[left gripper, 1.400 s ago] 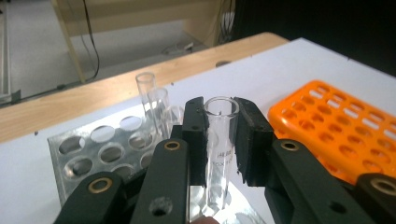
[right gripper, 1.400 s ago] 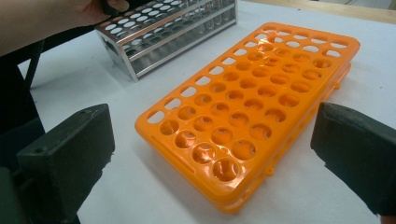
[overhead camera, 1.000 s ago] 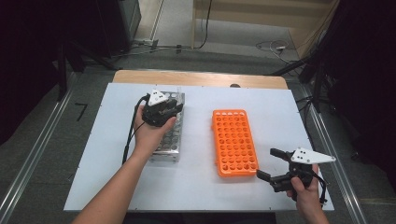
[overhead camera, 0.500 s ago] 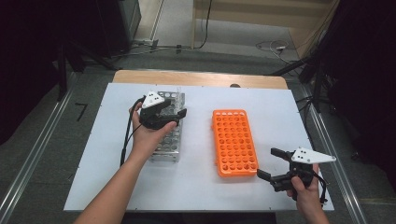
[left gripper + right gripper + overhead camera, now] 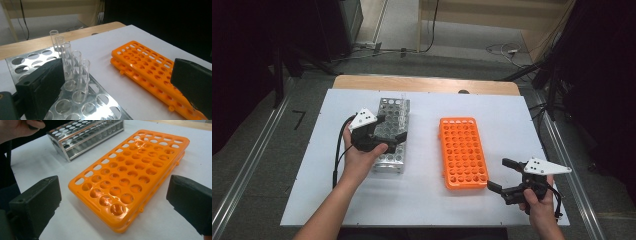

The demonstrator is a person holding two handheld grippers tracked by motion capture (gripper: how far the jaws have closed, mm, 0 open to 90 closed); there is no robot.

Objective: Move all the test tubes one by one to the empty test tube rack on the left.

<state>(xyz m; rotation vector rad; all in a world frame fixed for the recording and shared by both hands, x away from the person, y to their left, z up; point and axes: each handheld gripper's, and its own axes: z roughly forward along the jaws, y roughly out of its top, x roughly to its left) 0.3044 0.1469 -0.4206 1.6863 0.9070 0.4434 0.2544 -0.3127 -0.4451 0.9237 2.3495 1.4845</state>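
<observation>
A silver metal rack [image 5: 395,107] lies on the left of the white table, with several clear glass tubes [image 5: 75,63] upright along one edge. My left gripper [image 5: 391,128] hovers over this rack. Its jaws have just been opening and now stand wide, pressing on nothing. In the left gripper view [image 5: 117,85] the tubes rise just beyond the left jaw. An empty orange rack [image 5: 462,152] lies right of centre. My right gripper [image 5: 502,174] is open near that rack's near right corner. The right gripper view [image 5: 113,205] has the orange rack [image 5: 132,172] ahead between its jaws.
The white table top [image 5: 422,210] has bare room between the two racks and along its front. A wooden edge [image 5: 422,83] runs behind it. Cables lie on the floor beyond, and metal rails flank the table on both sides.
The left gripper has drawn back along the metal rack toward the person, and its jaws have gone from nearly shut to wide open. The right gripper has stayed where it was.
</observation>
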